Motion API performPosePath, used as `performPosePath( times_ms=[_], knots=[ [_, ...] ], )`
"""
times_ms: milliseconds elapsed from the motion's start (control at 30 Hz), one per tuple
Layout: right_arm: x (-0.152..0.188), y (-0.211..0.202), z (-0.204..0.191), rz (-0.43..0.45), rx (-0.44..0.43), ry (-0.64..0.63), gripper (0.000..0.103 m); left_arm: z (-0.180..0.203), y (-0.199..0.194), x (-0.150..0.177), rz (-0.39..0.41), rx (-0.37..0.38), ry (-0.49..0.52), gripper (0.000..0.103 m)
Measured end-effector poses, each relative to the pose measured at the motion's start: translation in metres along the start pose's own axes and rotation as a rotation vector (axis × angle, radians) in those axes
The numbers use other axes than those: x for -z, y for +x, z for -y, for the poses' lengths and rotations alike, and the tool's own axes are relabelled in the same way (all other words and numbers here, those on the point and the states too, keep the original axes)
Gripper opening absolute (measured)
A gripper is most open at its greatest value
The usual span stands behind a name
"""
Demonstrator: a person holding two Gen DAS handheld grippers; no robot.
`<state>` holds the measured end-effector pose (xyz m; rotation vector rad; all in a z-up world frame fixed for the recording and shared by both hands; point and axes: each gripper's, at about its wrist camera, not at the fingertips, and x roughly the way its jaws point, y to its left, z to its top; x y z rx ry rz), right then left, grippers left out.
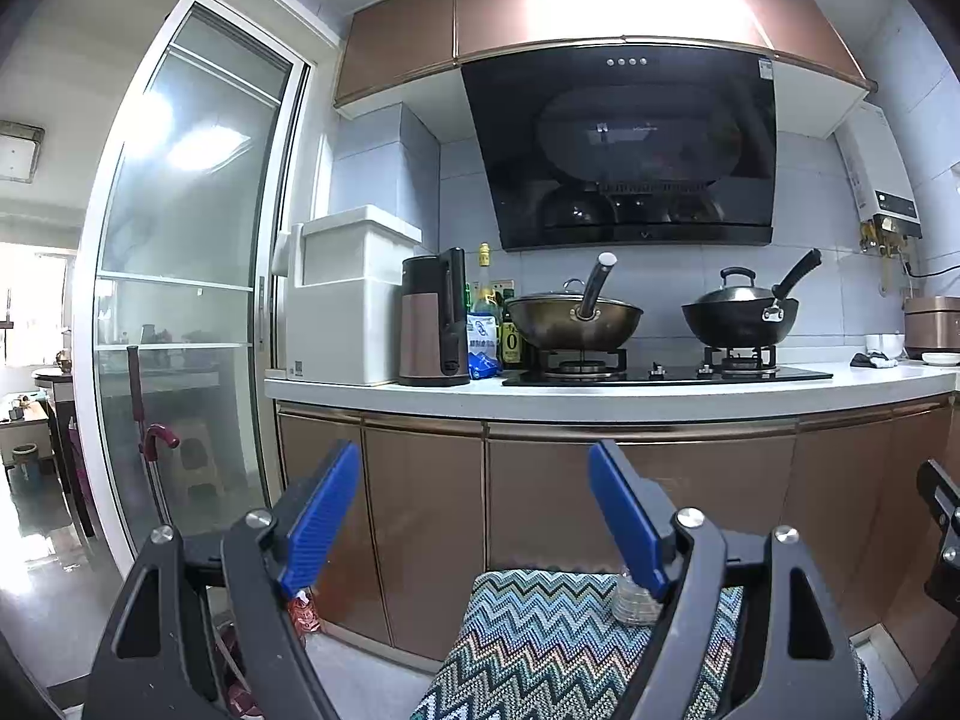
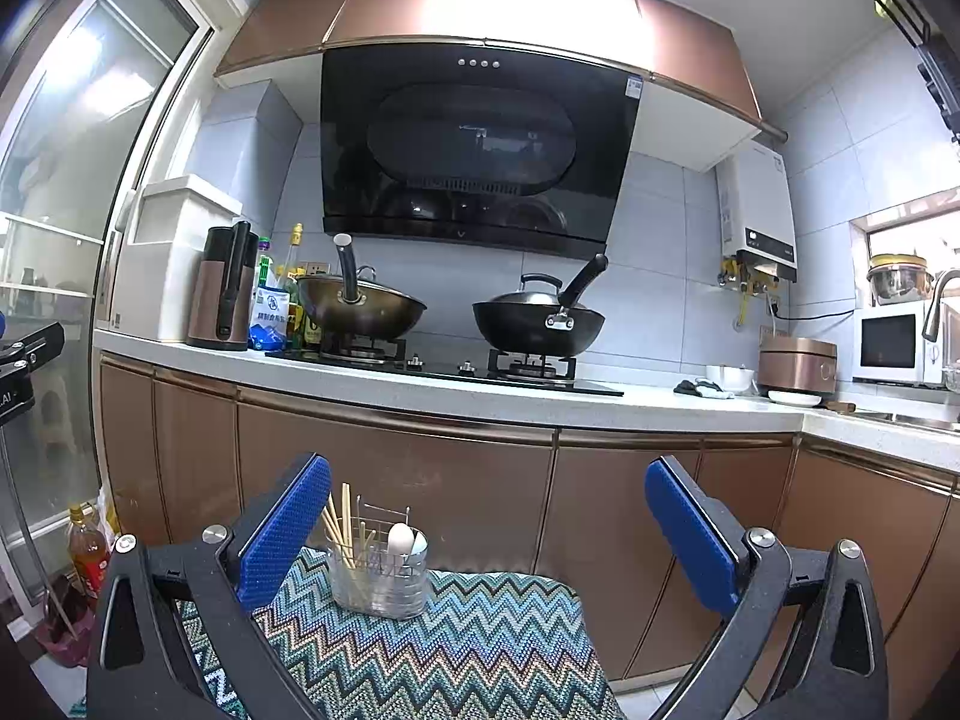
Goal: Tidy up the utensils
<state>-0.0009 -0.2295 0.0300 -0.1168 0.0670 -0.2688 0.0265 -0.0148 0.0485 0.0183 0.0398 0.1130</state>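
A clear utensil holder (image 2: 377, 576) stands on a table with a zigzag-patterned cloth (image 2: 480, 648). It holds several pale chopsticks (image 2: 343, 516) and white spoons (image 2: 401, 539). My right gripper (image 2: 489, 534) is open and empty, raised above the cloth, with the holder just inside its left finger. My left gripper (image 1: 474, 516) is open and empty above the same cloth (image 1: 540, 636). In the left wrist view the holder (image 1: 631, 600) is mostly hidden behind the right finger.
A kitchen counter (image 2: 540, 405) runs behind the table with a stove, a bronze wok (image 2: 360, 306) and a black wok (image 2: 537, 324). Brown cabinet doors (image 2: 396, 480) are below. A kettle (image 2: 225, 288), bottles, a rice cooker (image 2: 797, 366) and a microwave (image 2: 891, 345) stand on the counter. A glass sliding door (image 1: 180, 270) is at left.
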Motion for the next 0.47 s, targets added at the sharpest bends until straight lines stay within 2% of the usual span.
performPosePath(
  times_ms=[467],
  knots=[
    [0.0010,-0.0006,0.0016,-0.005,-0.002,-0.001,0.103,0.0011,0.0008,0.0009,-0.006,0.007,0.001,0.078]
  ],
)
